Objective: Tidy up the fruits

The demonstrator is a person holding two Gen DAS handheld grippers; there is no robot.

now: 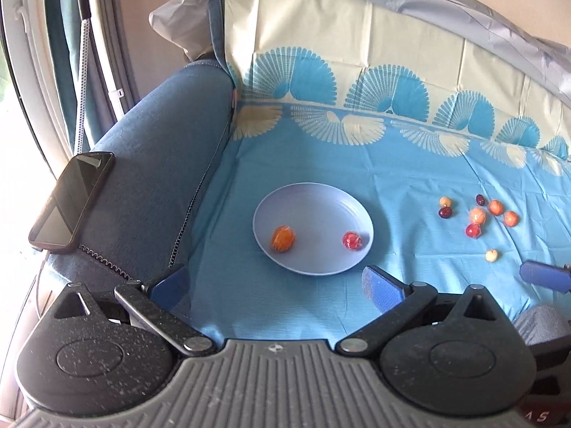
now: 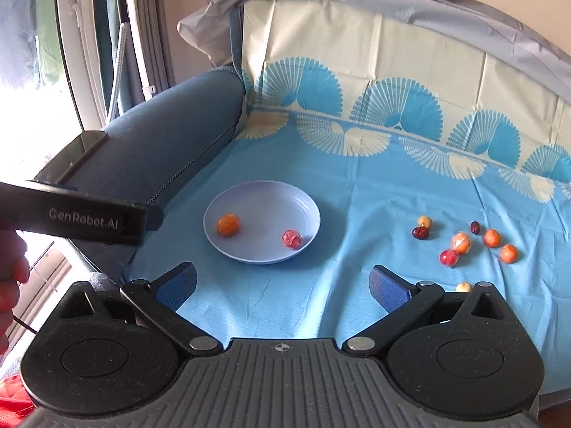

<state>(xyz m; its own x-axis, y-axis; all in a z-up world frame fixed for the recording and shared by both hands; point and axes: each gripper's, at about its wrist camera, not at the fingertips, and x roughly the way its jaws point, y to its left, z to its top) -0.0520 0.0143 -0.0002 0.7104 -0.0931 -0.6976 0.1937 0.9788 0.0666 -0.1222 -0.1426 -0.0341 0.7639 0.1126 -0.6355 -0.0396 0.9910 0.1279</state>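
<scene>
A: Start at the left. What's there?

B: A dark phone (image 1: 71, 201) lies on the blue sofa arm (image 1: 153, 178), by the window. Right of the arm, a light blue cloth (image 1: 410, 185) with fan prints covers the seat and runs up the backrest.

A: And the plate?

B: The pale plate (image 1: 314, 199) sits on the cloth near the arm. Two wrapped fruits are in it, well apart: an orange one (image 1: 283, 238) toward the left, a red one (image 1: 352, 240) toward the right rim.

A: The rest of the fruit?

B: Loose on the cloth, well right of the plate. A pale fruit (image 1: 445, 201) just beside a dark red one (image 1: 445, 212), then another dark one (image 1: 480, 199), a wrapped pale-orange one (image 1: 477, 215) touching a wrapped red one (image 1: 473, 230), two orange ones (image 1: 496, 207) (image 1: 510, 218), and a small pale one (image 1: 491, 255) nearer the camera.

A: The left gripper (image 1: 276, 283)?

B: Its fingers (image 1: 382, 287) are spread wide over bare cloth in front of the plate, with nothing between them.

A: And the right gripper (image 2: 282, 281)?

B: The same: fingers (image 2: 389, 287) fully apart, empty, above the cloth. In its view the left tool shows as a dark bar at the left edge, with part of a hand (image 2: 10, 278) below it.
</scene>
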